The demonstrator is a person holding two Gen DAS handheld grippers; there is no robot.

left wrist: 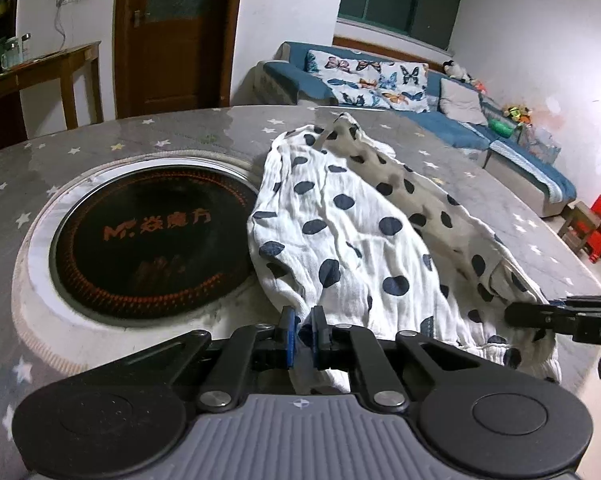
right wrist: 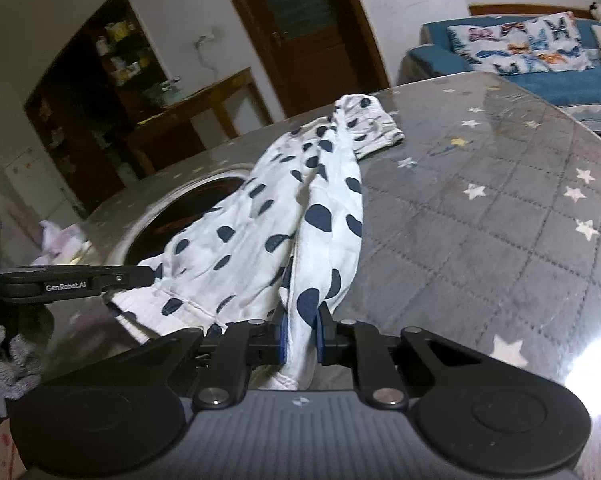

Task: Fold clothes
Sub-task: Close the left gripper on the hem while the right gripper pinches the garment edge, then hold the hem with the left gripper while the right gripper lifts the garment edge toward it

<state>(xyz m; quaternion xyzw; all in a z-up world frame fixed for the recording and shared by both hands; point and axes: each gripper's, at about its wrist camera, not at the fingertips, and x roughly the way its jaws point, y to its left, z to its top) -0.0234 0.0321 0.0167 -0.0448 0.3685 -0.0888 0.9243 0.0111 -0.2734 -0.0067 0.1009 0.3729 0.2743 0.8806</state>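
White polka-dot garment lying crumpled on the bench, stretched away from both cameras, one edge draped over the rim of the round inset cooktop. Left hand-held gripper pinched nearly closed on the garment's near hem, blue pads pressing cloth. Right hand-held gripper clamped tight on a bunched fold of the same garment. Grey star-patterned cover over the bench. Blue sofa with a butterfly cushion beyond, near the wall.
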